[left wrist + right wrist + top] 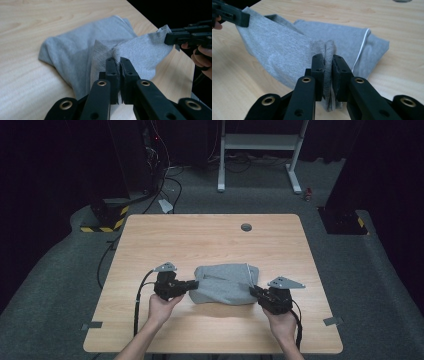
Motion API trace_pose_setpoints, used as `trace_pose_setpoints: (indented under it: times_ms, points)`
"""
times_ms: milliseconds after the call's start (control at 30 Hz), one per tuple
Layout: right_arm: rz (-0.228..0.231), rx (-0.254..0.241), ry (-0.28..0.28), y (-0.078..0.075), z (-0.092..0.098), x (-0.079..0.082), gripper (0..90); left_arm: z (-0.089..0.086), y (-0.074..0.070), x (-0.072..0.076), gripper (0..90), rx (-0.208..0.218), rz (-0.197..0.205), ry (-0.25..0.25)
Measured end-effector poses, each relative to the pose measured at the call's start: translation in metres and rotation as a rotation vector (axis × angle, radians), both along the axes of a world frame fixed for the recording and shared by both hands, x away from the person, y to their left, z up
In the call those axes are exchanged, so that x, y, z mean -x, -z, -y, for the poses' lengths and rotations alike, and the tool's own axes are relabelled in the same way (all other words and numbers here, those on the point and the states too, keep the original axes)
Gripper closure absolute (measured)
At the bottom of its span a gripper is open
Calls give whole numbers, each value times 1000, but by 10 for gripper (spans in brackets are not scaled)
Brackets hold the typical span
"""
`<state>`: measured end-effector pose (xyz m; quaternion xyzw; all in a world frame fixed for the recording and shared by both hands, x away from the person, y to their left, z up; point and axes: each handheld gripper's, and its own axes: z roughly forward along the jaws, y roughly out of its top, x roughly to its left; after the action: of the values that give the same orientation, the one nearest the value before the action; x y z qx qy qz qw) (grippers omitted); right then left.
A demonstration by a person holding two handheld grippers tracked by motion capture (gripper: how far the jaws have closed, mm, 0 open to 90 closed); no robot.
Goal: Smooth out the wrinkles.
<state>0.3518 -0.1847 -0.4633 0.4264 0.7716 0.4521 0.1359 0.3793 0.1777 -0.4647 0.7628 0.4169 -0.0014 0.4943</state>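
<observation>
Both our grippers, left gripper (192, 284) and right gripper (253, 291), pinch the grey garment (226, 282); uneven pulling could slip a thin edge free onto the worktop (200, 240).

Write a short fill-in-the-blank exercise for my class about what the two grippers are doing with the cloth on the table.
1. The garment between the two grippers is ____ in colour.
2. The left gripper has its fingers ____ on a fold of the garment.
3. The right gripper pinches the garment at the edge ____ the left gripper's.
4. The garment lies on a ____ table.

Missing words: grey; shut; opposite; wooden
</observation>
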Motion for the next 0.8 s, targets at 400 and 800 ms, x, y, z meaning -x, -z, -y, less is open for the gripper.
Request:
trace_pose_setpoints:
  times_ms: [400, 800]
  points:
    - [-55, 102, -53, 30, -8, 26, 801, 5, 29, 29, 858, -107, -6, 40]
    - [-109, 152, -21, 46, -16, 8, 801, 13, 50, 17, 862, -150, -49, -2]
